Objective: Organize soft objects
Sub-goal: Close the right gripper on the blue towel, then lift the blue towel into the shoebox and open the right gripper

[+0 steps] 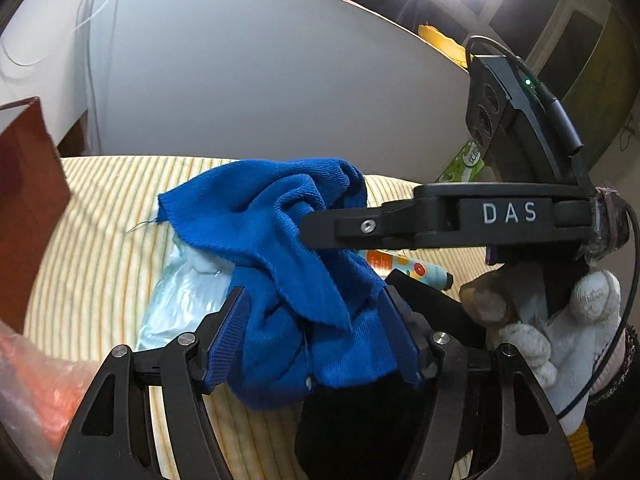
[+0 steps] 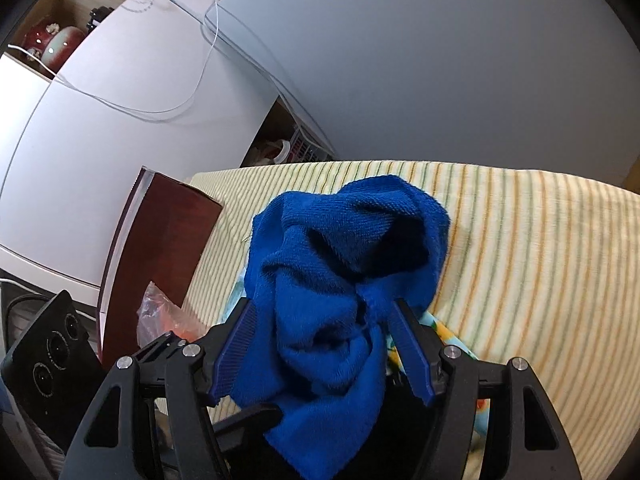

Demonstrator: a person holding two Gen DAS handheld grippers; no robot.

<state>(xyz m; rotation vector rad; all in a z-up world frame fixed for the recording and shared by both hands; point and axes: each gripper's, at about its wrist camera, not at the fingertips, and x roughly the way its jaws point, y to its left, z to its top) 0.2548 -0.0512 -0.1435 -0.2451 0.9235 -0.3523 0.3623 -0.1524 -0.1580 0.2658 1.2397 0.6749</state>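
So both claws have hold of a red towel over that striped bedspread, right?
Not quite: the towel is blue, not red. The right wrist view shows it bunched between the right claw, and the left wrist view shows the same blue cloth between the left claw, above the striped bedspread.

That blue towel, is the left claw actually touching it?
Touching. In the left wrist view the blue towel bunches between the left gripper, its folds lying against both finger pads.
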